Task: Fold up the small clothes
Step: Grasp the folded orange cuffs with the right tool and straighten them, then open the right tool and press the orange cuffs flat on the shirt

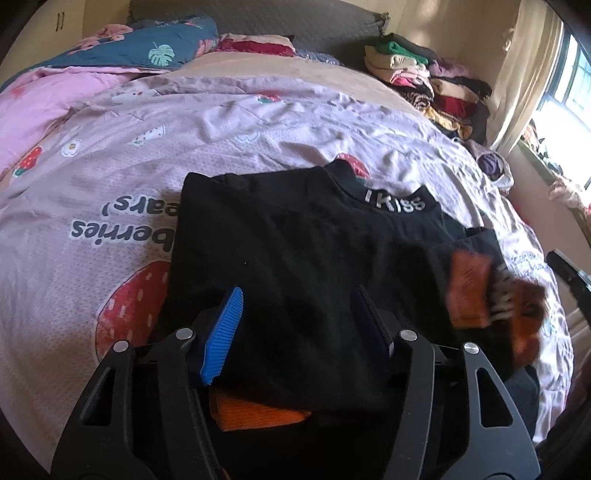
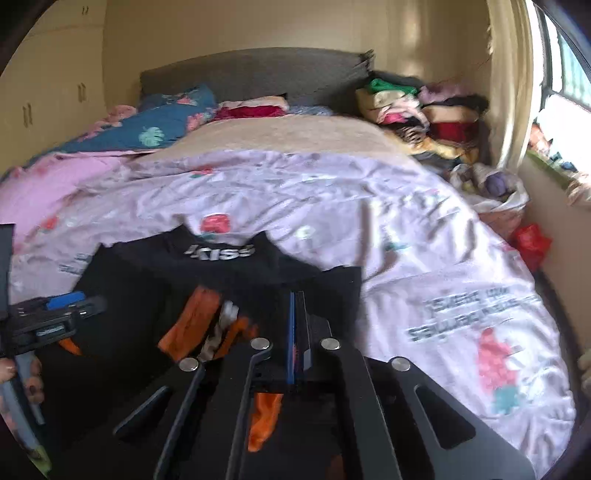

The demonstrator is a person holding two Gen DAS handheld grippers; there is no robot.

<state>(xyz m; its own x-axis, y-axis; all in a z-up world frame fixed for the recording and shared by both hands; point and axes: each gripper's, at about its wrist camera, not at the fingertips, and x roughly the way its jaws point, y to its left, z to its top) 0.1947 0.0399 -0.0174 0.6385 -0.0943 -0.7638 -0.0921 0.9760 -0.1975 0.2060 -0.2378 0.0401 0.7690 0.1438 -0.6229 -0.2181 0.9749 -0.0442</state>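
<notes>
Black top (image 1: pixel 295 251) with "KISS" on the collar lies spread on pink strawberry-print bedsheet (image 1: pixel 110 177), filling the 6 o'clock half of the left wrist view, collar toward 1 o'clock. Orange patterned patch (image 1: pixel 476 291) on the garment shows at 3 o'clock, blurred; another orange bit (image 1: pixel 255 413) peeks from under the hem at 6 o'clock.

Left gripper (image 1: pixel 299 317) is released: blue pad (image 1: pixel 223 332) at 7 o'clock and dark pad at 5 o'clock stand apart with black cloth between them; cannot tell if the pads press on it.

Right gripper (image 2: pixel 297 325) is clenched, pads flat together, over the top's right edge at 6 o'clock in its own view; whether any cloth is pinched cannot be told. Left gripper shows there at 9 o'clock, held by a hand (image 2: pixel 22 376).

Stack of folded clothes (image 1: pixel 424 81) sits at 1 o'clock by the grey headboard (image 1: pixel 277 18); blue leaf-print pillow (image 1: pixel 147 48) at 11 o'clock.
</notes>
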